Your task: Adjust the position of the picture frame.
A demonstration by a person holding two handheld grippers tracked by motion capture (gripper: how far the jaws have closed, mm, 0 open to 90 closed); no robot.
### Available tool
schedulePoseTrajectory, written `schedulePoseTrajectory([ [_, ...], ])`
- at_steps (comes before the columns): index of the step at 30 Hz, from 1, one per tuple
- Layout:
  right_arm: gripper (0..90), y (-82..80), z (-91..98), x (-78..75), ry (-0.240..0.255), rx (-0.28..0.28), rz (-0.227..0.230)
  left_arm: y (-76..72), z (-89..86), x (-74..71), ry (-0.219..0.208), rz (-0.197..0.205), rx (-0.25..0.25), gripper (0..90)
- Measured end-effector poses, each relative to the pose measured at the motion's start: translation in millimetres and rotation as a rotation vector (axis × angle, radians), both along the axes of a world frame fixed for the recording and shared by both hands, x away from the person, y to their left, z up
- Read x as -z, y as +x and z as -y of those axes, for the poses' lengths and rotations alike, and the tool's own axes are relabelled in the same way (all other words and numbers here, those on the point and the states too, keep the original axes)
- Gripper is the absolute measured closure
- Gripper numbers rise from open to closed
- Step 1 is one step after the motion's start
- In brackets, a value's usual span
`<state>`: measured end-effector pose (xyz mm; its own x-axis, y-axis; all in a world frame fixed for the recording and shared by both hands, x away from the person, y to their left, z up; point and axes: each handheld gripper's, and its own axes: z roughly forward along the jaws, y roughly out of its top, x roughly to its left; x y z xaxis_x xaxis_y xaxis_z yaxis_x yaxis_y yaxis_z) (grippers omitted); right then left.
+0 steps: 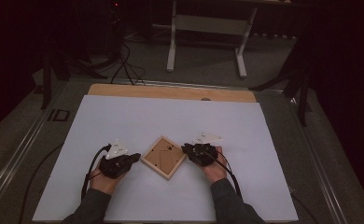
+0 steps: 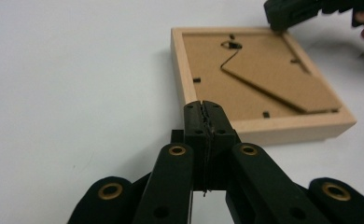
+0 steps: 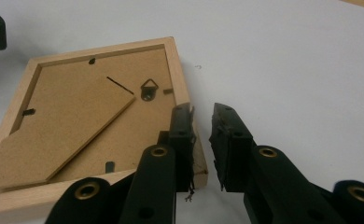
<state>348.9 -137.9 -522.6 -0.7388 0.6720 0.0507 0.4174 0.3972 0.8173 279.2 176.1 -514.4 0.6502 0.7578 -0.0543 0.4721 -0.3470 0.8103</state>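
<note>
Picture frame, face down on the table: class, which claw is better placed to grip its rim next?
Probably the right claw: its jaws stand apart at a corner of the picture frame. The left claw is shut, holding nothing.

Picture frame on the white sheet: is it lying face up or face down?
Face down. The picture frame lies flat with its brown backing board up; the hanging hook, fold-out stand and small black retaining tabs show.

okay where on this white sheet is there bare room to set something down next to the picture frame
Free: the white sheet between the picture frame and the wooden table edge beyond it, and both outer side strips. Crowded: the middle, where the left gripper and right gripper flank the frame.
</note>
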Motion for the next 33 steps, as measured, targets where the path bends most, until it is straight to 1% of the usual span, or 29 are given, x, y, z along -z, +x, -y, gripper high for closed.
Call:
schedulePoseTrajectory([
  [1,78.0,0.0,0.0,0.0,0.0,0.0,0.0,0.0,0.0,0.0,0.0,0.0,0.0,89.6],
  [2,78.4,0.3,0.0,0.2,0.004,0.0,-0.003,-1.9,0.1,3.2,0.017,-0.009,0.0,89.6],
  [4,78.5,0.5,0.2,0.2,0.008,0.0,-0.006,-4.3,1.8,6.5,0.024,-0.023,0.008,89.7],
  [9,78.3,0.6,0.0,1.0,0.013,-0.007,-0.018,-11.6,12.8,10.0,0.088,-0.02,0.049,89.7],
  [10,78.4,0.5,-0.9,2.0,0.005,-0.012,-0.019,-11.6,12.8,10.0,0.088,-0.02,0.049,89.7],
  [11,79.0,0.2,-2.0,3.2,0.003,-0.013,-0.019,-11.2,15.5,12.3,0.112,-0.021,0.058,89.7],
  [14,79.6,0.6,-2.4,2.9,0.001,-0.014,-0.022,-7.5,17.7,16.5,0.131,-0.036,0.064,89.8],
  [22,80.2,-0.1,-1.0,2.9,0.009,-0.01,-0.032,-1.0,23.3,21.6,0.148,-0.057,0.05,89.7],
  [27,80.1,-1.9,1.6,2.5,0.013,-0.013,-0.047,3.4,23.8,22.1,0.139,-0.067,0.024,89.8],
  [28,80.1,-2.4,1.9,2.4,0.014,-0.013,-0.05,4.3,24.3,22.1,0.134,-0.07,0.016,89.8],
  [30,79.9,-3.4,2.7,2.2,0.017,-0.013,-0.058,6.2,24.7,22.1,0.135,-0.071,0.015,89.8],
  [33,79.0,-5.6,4.2,2.0,0.032,-0.016,-0.083,8.1,26.9,22.4,0.14,-0.073,0.011,89.8],
])
